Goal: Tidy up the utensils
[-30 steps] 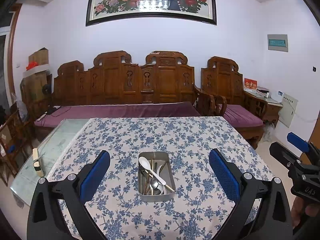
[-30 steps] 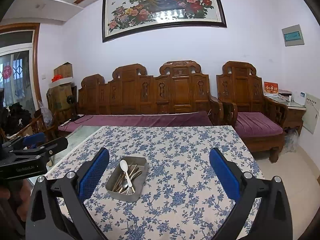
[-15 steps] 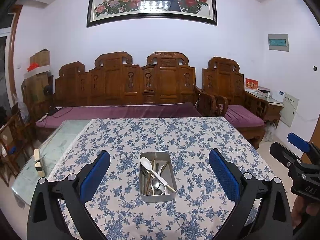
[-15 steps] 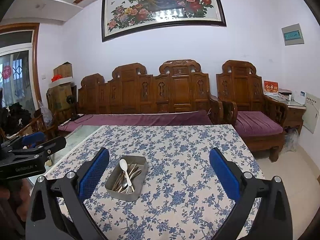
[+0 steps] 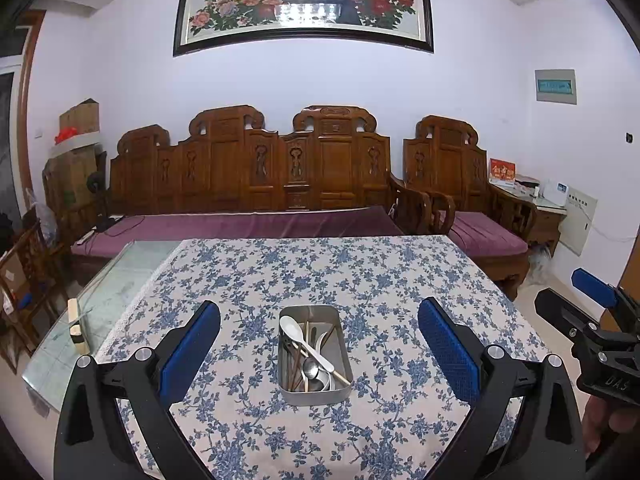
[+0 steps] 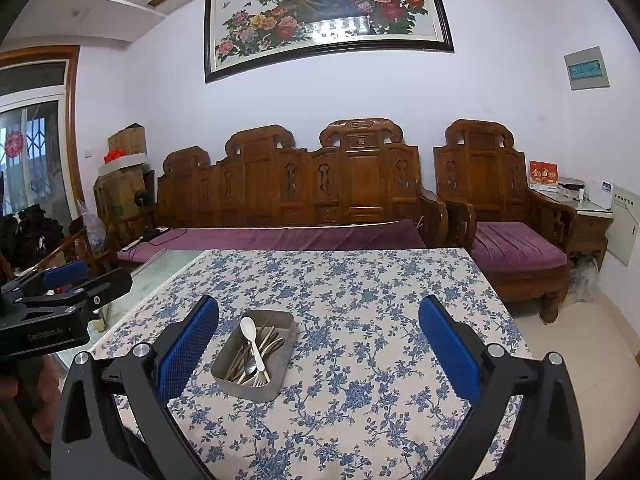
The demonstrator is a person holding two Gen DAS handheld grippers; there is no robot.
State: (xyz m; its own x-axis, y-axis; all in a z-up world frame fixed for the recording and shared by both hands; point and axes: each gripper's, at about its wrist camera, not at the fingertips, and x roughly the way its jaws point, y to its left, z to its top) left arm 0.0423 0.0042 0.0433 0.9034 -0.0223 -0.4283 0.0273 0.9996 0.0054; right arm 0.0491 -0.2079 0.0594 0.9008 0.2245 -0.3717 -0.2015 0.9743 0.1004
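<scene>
While I held both claws wide apart over table (image 5: 400, 280), tin (image 5: 315, 394) of utensils (image 5: 308, 344) lay centred ahead of left claw (image 5: 318, 354), left-of-centre ahead of right claw (image 6: 318, 354).

Blue-flowered cream cloth (image 5: 360, 272) covers the table; silver tin (image 5: 315, 394), white spoon (image 5: 298, 330) inside; blue pads (image 5: 190, 354) on black grippers; purple cushions (image 6: 516, 248), brown carved sofa (image 5: 320, 168).

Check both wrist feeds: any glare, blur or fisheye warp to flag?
Left wrist: glare patch on the framed painting; strong barrel warp and dark corners; metal tray sharp. Right wrist: same glare on the painting; bright window at left edge; tray in focus, no motion blur.
</scene>
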